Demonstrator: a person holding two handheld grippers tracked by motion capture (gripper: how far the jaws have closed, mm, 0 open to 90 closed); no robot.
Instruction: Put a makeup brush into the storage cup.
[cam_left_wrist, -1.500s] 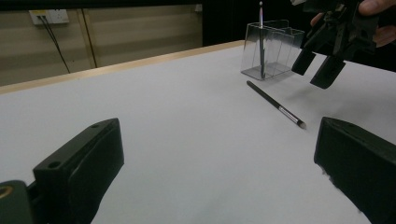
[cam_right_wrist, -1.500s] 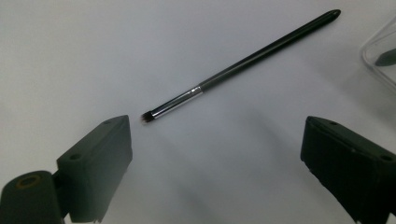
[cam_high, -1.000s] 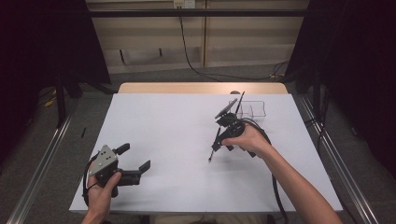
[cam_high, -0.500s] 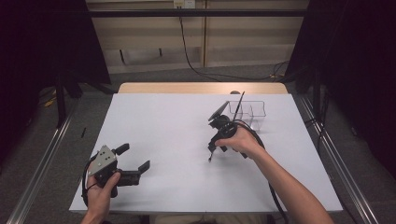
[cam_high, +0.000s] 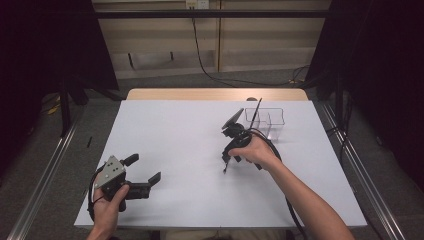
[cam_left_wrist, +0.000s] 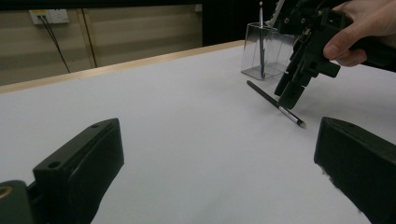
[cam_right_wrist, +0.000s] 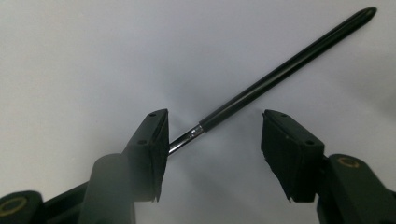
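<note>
A thin black brush (cam_high: 226, 165) (cam_left_wrist: 273, 101) with a metal ferrule lies on the white table (cam_high: 190, 135). My right gripper (cam_high: 227, 156) (cam_left_wrist: 289, 95) points down over it and straddles it. In the right gripper view the brush (cam_right_wrist: 280, 74) runs slantwise between the two pads. The left pad (cam_right_wrist: 152, 140) is close to the ferrule and the right pad (cam_right_wrist: 289, 144) stands clear of the handle. These jaws have just been closing, and a gap is still there. My left gripper (cam_high: 146, 169) (cam_left_wrist: 217, 140) rests open at the front left, with nothing between its fingers.
A clear, divided plastic holder (cam_high: 265, 120) (cam_left_wrist: 266, 51) stands just beyond the right hand, with another thin black brush (cam_high: 256, 112) upright in it. The table's wooden far edge (cam_high: 215, 94) lies behind. Dark floor and metal rails flank the table.
The right gripper's jaws have narrowed around the brush, and the hand has edged slightly left and down. The left gripper has not moved.
</note>
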